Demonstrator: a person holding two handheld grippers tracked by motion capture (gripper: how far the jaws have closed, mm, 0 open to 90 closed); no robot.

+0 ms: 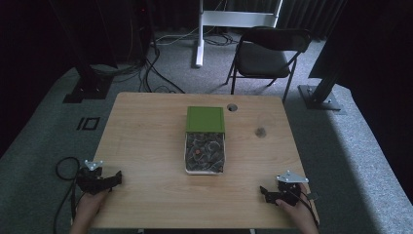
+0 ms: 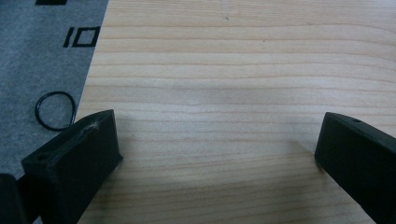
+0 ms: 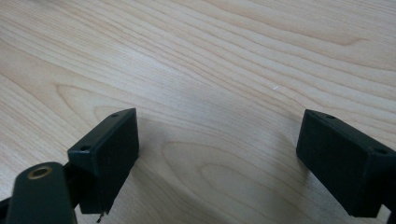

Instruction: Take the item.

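While both grippers' fingers sit released, green-lidded box mid-table, folding chair beyond, nothing between.

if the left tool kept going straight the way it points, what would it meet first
Probably just the bare wooden table. The left tool is open and tilted down at the tabletop, with nothing between or ahead of its jaws. The green-lidded box sits at mid-table, apparently off its line, though depth is hard to judge.
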